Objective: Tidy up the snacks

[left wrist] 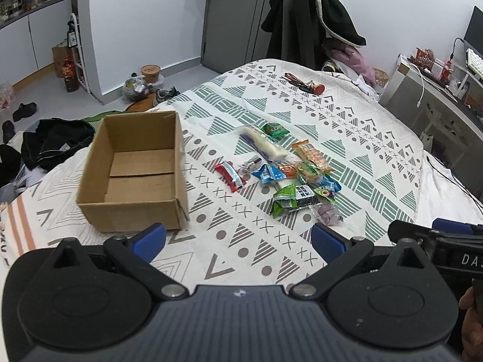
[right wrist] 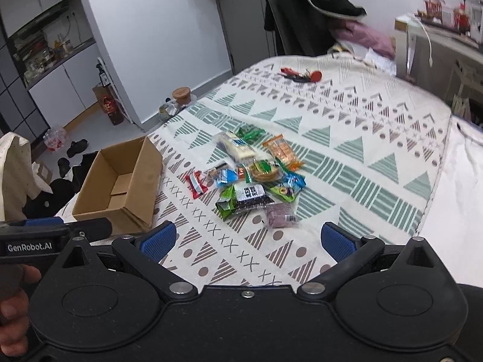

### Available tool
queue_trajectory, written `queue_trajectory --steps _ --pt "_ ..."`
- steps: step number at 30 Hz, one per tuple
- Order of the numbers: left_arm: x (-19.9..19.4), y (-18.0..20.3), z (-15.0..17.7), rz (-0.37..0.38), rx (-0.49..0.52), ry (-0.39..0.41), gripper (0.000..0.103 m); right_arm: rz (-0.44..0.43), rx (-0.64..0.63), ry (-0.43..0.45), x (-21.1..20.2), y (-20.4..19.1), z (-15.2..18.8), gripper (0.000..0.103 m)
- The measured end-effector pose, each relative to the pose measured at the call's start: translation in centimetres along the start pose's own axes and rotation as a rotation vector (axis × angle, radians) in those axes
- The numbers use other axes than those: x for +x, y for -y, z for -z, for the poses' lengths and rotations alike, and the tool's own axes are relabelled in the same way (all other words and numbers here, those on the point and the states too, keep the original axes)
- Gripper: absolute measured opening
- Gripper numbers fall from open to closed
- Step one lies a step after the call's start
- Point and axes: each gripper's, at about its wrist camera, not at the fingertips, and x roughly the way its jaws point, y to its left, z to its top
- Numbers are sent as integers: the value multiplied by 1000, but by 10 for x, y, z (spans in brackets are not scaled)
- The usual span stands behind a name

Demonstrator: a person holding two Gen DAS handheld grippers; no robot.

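My bed's patterned spread [left wrist: 271, 96] of triangles and crosses; pale walls [left wrist: 145, 24] and a grey door [left wrist: 232, 15] beyond; grey floor [left wrist: 45, 90] strewn with shoes [left wrist: 24, 111]; white cabinets [left wrist: 33, 36] at left; dark coat [left wrist: 317, 15] over a chair; cluttered desk [left wrist: 437, 84] at right

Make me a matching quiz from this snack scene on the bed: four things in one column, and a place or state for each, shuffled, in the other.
Things:
1. cardboard box
2. red snack packet
3. purple snack packet
4. keys with red tag

Places or states:
A. far end of the bedspread, apart from the pile
B. open and empty
C. pile edge nearest the grippers
D. between the box and the pile

Pairs: 1-B, 2-D, 3-C, 4-A
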Motion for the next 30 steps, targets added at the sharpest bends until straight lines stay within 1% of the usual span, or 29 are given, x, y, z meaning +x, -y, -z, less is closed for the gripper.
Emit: queue_trajectory --steps 7,9,14,18,20,22,25,27,30 --pt "24 9 -7 30 -10 -13 101 39 67 -30 20 17 -8 103" --pt "32 11 -9 38 -15 -17 100 12 97 -25 28 20 -10 103" --pt "53 15 -15 49 -19 -33 100 -22 152 -17 48 27 -15 103" --pt "69 20 -20 65 -12 -43 98 -28 203 -27 64 36 -19 103" --pt "77 21 -24 70 -22 -46 96 -8 219 -30 70 41 -20 103" --pt "85 21 -27 73 -45 -48 94 -6 236 -46 78 46 -21 103" --pt "98 23 -31 73 -58 -60 89 9 244 -80 90 49 -21 97" --pt "107 23 -34 75 -60 -66 86 15 253 -93 98 51 -22 95" --pt "122 24 -36 83 -73 -89 78 33 273 -118 110 56 -24 92"
